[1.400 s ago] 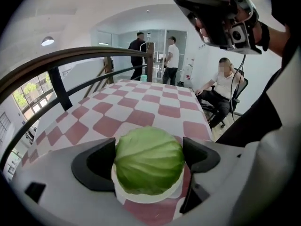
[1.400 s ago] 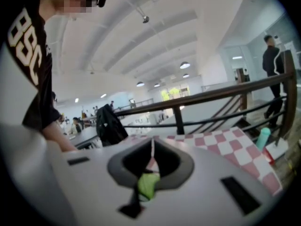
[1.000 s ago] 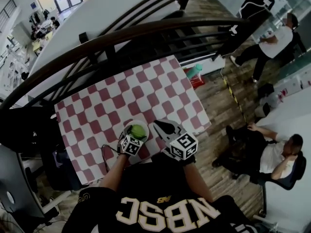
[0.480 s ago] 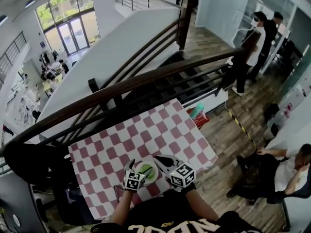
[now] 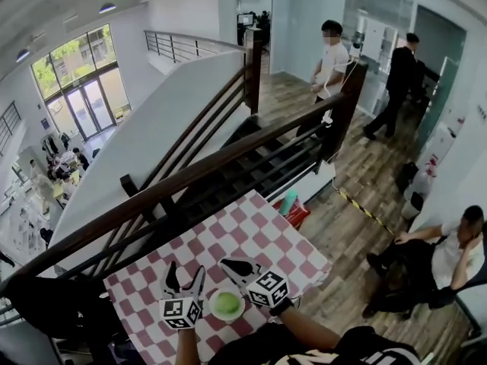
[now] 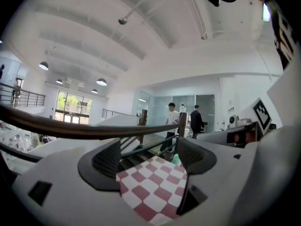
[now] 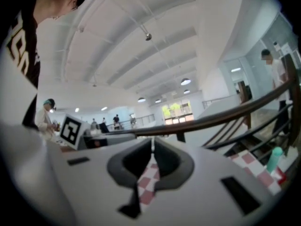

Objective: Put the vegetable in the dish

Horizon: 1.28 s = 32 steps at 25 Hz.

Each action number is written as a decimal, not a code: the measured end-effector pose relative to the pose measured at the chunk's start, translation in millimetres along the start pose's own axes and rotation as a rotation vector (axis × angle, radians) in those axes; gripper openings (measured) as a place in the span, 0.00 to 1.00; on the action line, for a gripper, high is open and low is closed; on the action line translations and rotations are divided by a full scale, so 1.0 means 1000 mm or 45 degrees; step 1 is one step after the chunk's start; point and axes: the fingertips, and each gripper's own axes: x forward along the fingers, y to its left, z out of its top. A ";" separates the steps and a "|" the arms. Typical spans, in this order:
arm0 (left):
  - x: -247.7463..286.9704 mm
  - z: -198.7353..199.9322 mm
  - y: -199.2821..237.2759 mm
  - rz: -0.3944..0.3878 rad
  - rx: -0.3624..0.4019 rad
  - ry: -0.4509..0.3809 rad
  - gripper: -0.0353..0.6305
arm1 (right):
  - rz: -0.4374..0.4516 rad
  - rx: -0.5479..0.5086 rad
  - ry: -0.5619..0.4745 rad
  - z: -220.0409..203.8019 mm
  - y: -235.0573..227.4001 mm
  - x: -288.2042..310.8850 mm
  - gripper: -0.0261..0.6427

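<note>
The left gripper (image 5: 185,274) is hovering with its jaws apart and closing on nothing, with only the checkered table (image 5: 262,230) showing between them. The right gripper (image 5: 230,264) is pressed together, empty. Between the two, the green vegetable (image 5: 226,303) is lying in the white dish (image 5: 242,309). The dish is sitting close to the table's near edge, so a careless swing of either gripper is probably risking a knock that would send it off.

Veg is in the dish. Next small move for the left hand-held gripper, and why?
Probably draw the left hand-held gripper back off the table: the green vegetable lies in the white dish, and this gripper's jaws, closing, hold nothing.
</note>
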 end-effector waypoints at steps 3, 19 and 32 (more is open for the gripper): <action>-0.008 0.044 -0.006 0.031 0.088 -0.117 0.42 | -0.103 -0.066 -0.054 0.029 -0.002 0.000 0.08; -0.019 0.068 -0.050 -0.034 0.128 -0.217 0.08 | -0.205 -0.229 -0.098 0.049 0.021 -0.013 0.07; -0.018 0.058 -0.058 -0.034 0.112 -0.171 0.08 | -0.238 -0.197 -0.089 0.043 0.013 -0.022 0.07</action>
